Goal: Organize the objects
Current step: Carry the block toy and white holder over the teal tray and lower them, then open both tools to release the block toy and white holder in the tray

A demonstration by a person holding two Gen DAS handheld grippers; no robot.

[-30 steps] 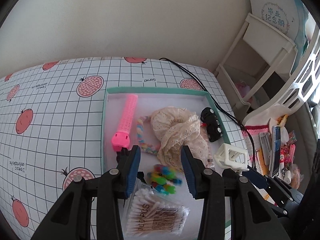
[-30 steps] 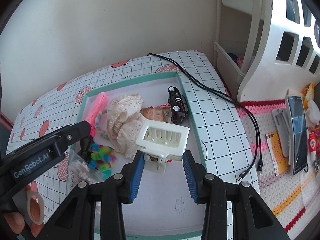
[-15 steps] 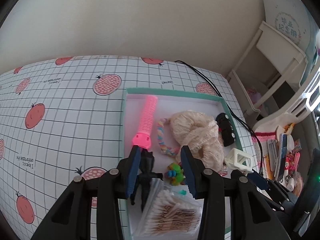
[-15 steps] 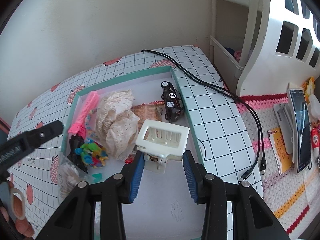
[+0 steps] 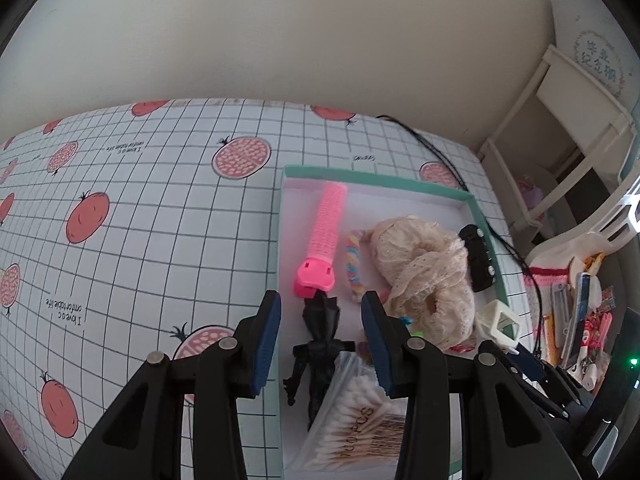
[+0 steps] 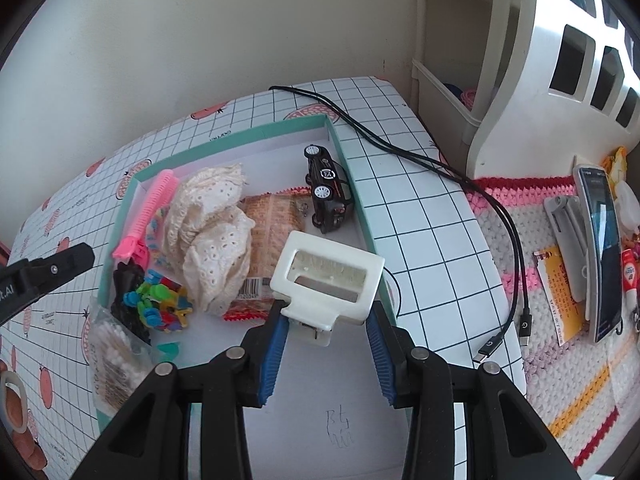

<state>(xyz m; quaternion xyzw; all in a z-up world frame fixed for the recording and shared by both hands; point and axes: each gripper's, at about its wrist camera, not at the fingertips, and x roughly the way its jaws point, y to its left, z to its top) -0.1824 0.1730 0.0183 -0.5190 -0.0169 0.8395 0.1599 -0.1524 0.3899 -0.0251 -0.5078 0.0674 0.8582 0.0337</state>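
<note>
- Tray [image 6: 362, 216] with a teal rim sits on a grid-patterned tablecloth [image 5: 140, 216] printed with red fruit; it holds the things being sorted.
- One each in the tray: pink hair roller [image 5: 326, 236], cream lace scrunchie [image 5: 420, 268], pastel braided band [image 5: 354, 264], black toy car [image 6: 326, 190], black figure [image 5: 320, 344], snack packet [image 6: 268, 236], bag of cotton swabs [image 5: 360, 428], and a heap of bright plastic clips [image 6: 160, 304] too tangled to count.
- Left gripper [image 5: 320, 340] hangs over the tray's near left corner, its jaws parted wide with the figure lying between them; neither pad touches it, and it holds nothing.
- Right gripper [image 6: 326, 344] carries one white clip [image 6: 326, 280] above the tray's right rim. Its blue pads sit against the clip's narrow base, closed far enough to grip it.
- Two black cables [image 6: 440, 168] run across the cloth to the right of the tray, their plugs lying near the table edge.
- Off the table, on a crocheted mat [image 6: 560, 360], lie a phone [image 6: 602, 252] and small items too crowded to make out.
- Snack packet is mostly covered by the scrunchie and clip; its print cannot be read.
- Swab bag reads "700 PCS", though the first digit is uncertain. Cloth reads "I love a comfortable life". Pen marks on the tray floor look like "B4".
- Fingertips [image 6: 16, 420] of a person show at the right view's left edge.
</note>
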